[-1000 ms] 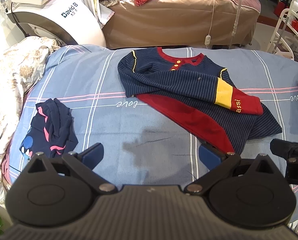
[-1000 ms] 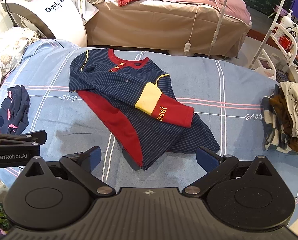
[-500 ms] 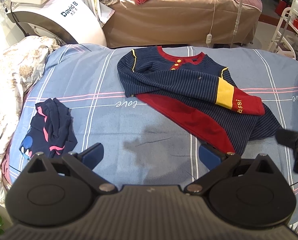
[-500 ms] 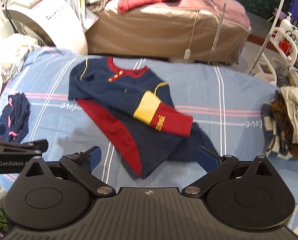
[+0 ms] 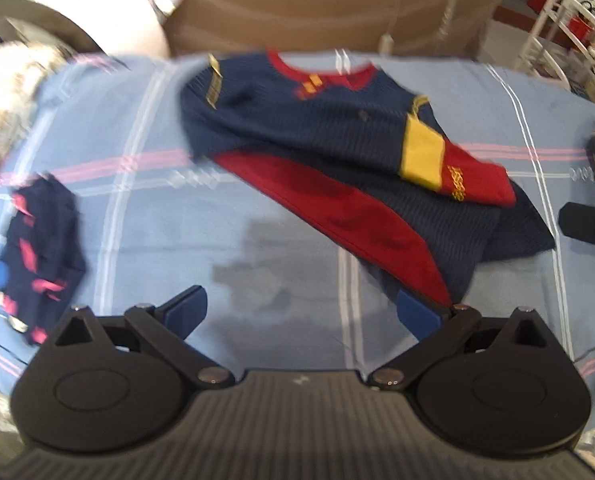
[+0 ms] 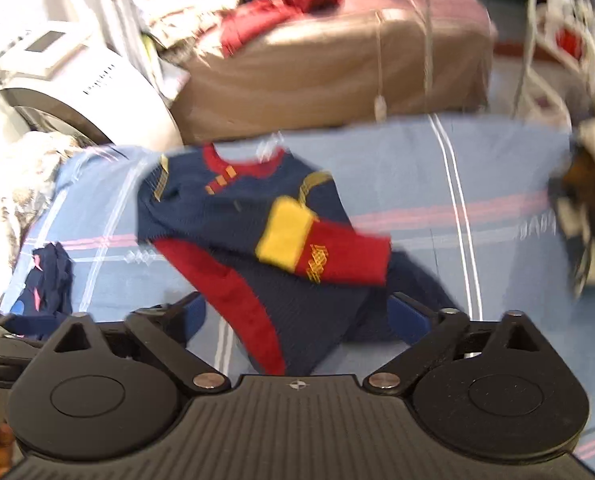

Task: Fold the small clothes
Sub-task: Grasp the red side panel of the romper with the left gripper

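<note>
A navy striped top (image 5: pixel 337 136) (image 6: pixel 233 216) with red collar, red panel and a yellow-and-red sleeve lies partly folded on the blue bed sheet (image 5: pixel 145 208) (image 6: pixel 437 184). My left gripper (image 5: pixel 301 312) is open just in front of the top's near hem, its right pad (image 5: pixel 417 314) at the red panel's tip. My right gripper (image 6: pixel 297 318) is open with the top's near corner between its fingers; whether they touch the cloth is unclear. Both views are blurred.
A small navy garment with pink marks (image 5: pixel 37 248) (image 6: pixel 45 280) lies at the sheet's left. A pile of clothes (image 6: pixel 589 208) sits at the right edge. A brown couch (image 5: pixel 329 4), a white machine (image 6: pixel 69 88) and a white rack (image 5: pixel 565 28) stand beyond the bed.
Both grippers have moved forward and lower toward the top's near hem. The right wrist view has tilted up, showing more of the room, and both views have blurred.
</note>
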`<act>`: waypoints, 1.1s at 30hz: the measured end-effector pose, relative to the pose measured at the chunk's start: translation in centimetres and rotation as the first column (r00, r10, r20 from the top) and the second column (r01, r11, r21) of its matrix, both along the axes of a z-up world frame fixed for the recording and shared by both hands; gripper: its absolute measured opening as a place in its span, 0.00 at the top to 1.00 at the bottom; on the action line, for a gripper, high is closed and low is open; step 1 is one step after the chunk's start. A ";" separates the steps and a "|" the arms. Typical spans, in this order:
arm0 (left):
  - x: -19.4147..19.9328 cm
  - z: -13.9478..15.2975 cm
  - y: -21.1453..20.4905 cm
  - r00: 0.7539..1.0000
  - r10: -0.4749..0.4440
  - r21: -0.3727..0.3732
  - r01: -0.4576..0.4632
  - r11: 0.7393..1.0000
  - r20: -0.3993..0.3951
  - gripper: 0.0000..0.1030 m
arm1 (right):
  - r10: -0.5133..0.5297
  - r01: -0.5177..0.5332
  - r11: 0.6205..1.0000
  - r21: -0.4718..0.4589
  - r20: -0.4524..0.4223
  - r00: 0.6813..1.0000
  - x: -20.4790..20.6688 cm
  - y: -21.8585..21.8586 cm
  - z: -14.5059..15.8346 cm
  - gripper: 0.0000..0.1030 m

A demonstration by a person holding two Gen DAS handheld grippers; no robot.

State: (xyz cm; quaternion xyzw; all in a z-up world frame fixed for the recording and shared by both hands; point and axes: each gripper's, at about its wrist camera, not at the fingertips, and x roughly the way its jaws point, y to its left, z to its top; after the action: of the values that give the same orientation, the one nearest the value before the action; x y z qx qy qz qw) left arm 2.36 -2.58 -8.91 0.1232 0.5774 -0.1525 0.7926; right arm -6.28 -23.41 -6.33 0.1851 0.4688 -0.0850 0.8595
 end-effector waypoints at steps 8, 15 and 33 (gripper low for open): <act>0.3 -12.0 -3.7 0.947 0.033 -0.184 -0.096 0.978 -0.321 0.15 | -0.023 0.013 0.997 -0.082 -0.118 0.993 -2.5 -2.5 -4.8 0.00; 1.0 -14.8 -4.8 0.919 0.103 -0.371 -0.254 0.893 -0.381 0.17 | -0.077 0.060 0.993 -0.099 -0.172 0.982 -4.3 -5.5 -6.8 0.00; 2.9 -5.5 8.2 0.906 0.352 -0.524 -0.424 0.739 -0.236 0.93 | 0.008 0.000 0.999 0.053 -0.157 0.988 -1.9 -5.1 -10.0 0.00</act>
State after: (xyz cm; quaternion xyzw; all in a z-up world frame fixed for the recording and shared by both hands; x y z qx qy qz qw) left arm 5.25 5.59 -14.45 -0.2491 0.5661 -0.1547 0.7704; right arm -8.20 -28.50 -16.36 0.1994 0.5376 -0.0853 0.8149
